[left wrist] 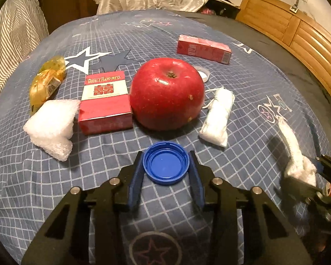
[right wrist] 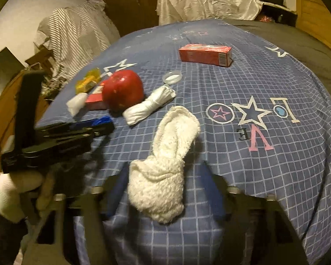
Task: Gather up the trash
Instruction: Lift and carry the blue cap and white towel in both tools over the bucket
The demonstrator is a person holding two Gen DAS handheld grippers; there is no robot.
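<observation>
The left gripper [left wrist: 165, 165] stands wide, its fingers flanking the blue cap [left wrist: 166, 163] just in front of the apple [left wrist: 167, 93], so the grasp seems in hand; next, closing squarely on its rim. Only the right wrist view shows the right gripper [right wrist: 165, 190] open around the fluffy white cloth [right wrist: 165, 165], right of the apple.

The white lid [left wrist: 203, 73] is half hidden behind the apple [left wrist: 167, 93]. In the right wrist view the cigarette pack [right wrist: 94, 98] shows only a strip beside the apple, and the blue cap [right wrist: 102, 120] only a sliver past the left gripper [right wrist: 103, 125]. The right gripper [right wrist: 167, 190] is blurred; whether its fingers [right wrist: 216, 190] touch the fluffy cloth [right wrist: 165, 167] cannot be told.
</observation>
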